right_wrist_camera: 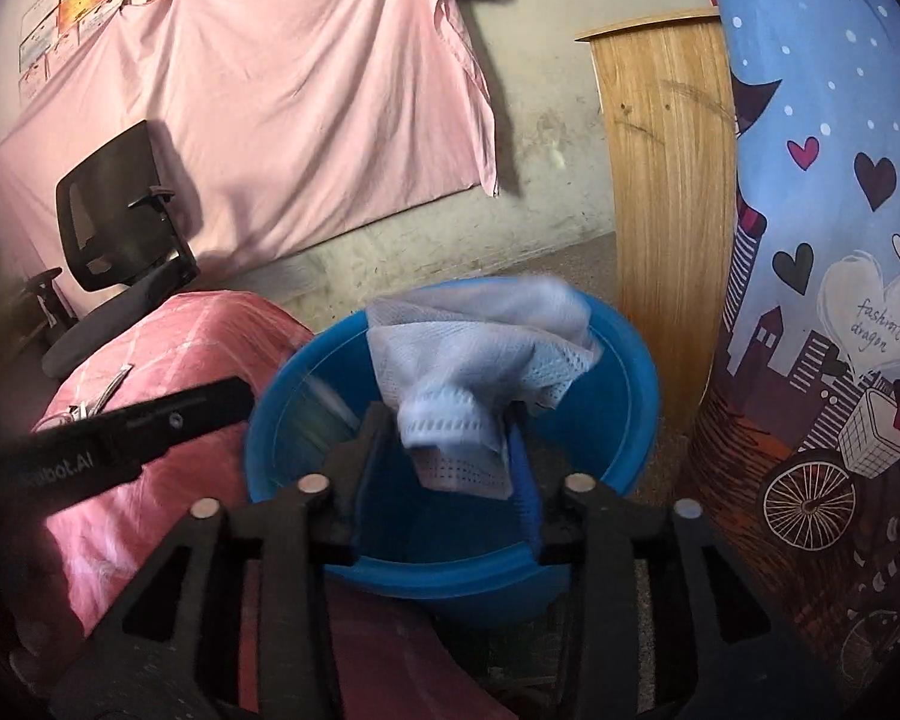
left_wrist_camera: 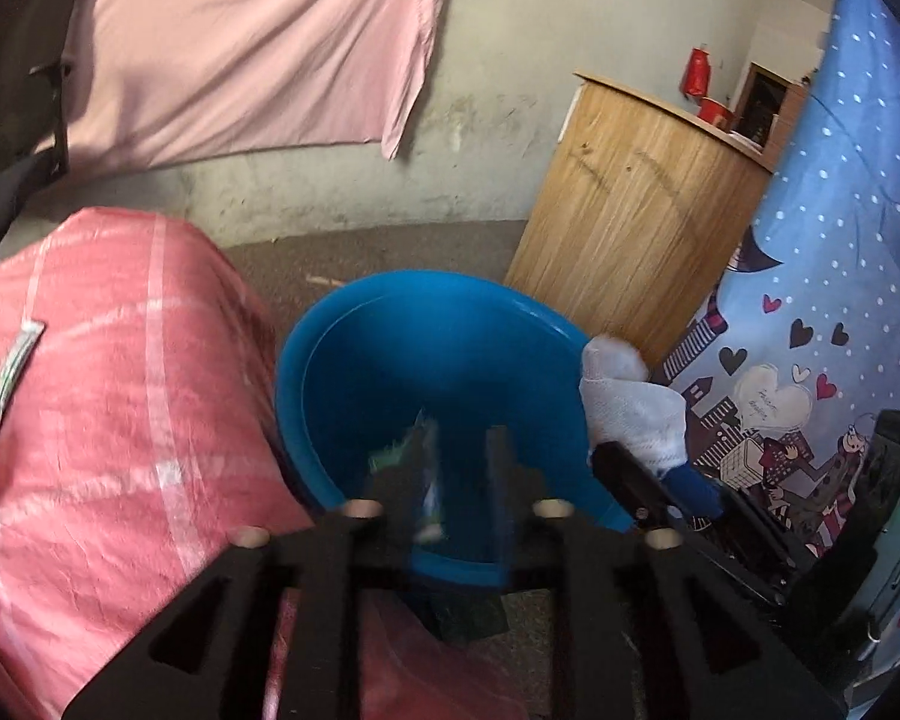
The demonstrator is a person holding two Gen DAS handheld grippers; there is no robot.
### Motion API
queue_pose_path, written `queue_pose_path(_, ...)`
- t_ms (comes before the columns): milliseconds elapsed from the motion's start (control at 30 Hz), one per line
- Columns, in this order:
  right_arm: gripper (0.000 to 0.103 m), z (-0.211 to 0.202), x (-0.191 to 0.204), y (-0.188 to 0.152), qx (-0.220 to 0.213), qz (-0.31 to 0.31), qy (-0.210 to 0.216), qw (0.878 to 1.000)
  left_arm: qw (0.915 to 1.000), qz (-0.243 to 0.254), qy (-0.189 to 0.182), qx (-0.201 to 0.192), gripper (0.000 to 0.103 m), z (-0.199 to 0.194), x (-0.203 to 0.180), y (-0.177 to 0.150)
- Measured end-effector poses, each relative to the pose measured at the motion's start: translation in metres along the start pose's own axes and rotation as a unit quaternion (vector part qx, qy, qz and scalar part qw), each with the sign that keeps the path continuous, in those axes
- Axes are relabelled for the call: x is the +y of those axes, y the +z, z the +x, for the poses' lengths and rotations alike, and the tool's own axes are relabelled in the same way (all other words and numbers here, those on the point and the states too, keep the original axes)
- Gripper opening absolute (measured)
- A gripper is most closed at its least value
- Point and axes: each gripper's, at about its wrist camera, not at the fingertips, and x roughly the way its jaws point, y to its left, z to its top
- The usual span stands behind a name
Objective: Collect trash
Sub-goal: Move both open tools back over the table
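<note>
Looking down the left wrist view: left gripper [left_wrist_camera: 455, 456] sits over the blue basin [left_wrist_camera: 354, 324], jaws parted, a blurred greenish wrapper [left_wrist_camera: 423, 468] in the gap with no pad visibly pressing it (looks released). Basin stands on the floor between the pink checked bundle [left_wrist_camera: 120, 372] and the wooden cabinet [left_wrist_camera: 636, 228]. Right gripper with a white cloth [left_wrist_camera: 630, 402] pokes in at the basin's right rim.

Right wrist view: right gripper [right_wrist_camera: 444, 432] also above the basin [right_wrist_camera: 630, 372], jaws apart; cloth [right_wrist_camera: 480, 372] is bunched between the fingertips, touching the right pad. Left finger [right_wrist_camera: 150, 426] crosses at left.
</note>
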Motion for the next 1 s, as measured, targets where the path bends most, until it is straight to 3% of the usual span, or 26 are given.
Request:
queue_pose_path(267, 0.066, -0.008, -0.008, 0.000, -0.021, 0.007, -0.005, 1.000, 0.9984, -0.031, 0.028, -0.039, 0.044, -0.031, 0.015, -0.007)
queue_pose_path(367, 0.074, -0.027, -0.006, 0.003, -0.054, 0.005, -0.011, 0.998, 0.9965, -0.037, 0.042, -0.062, 0.060, -0.046, 0.014, -0.009)
queue_pose_path(433, 0.084, -0.044, -0.004, 0.007, -0.081, 0.006, -0.017, 0.997, 0.9945, -0.040, 0.052, -0.082, 0.078, -0.058, 0.014, -0.013)
queue_pose_path(500, 0.095, -0.061, -0.002, 0.011, -0.107, 0.008, -0.027, 0.994, 0.9913, -0.042, 0.068, -0.104, 0.088, -0.071, 0.013, -0.017)
queue_pose_path(567, 0.098, -0.078, 0.000, 0.016, -0.128, 0.010, -0.035, 0.991, 0.9873, -0.041, 0.083, -0.129, 0.098, -0.082, 0.010, -0.021)
queue_pose_path(667, 0.103, -0.099, 0.003, 0.021, -0.143, 0.002, -0.040, 0.989, 0.9824, -0.037, 0.089, -0.160, 0.100, -0.101, 0.006, -0.027)
queue_pose_path(1000, 0.103, -0.174, 0.018, 0.020, -0.210, -0.025, -0.025, 0.977, 0.9661, -0.020, 0.102, -0.237, 0.101, -0.173, -0.007, -0.055)
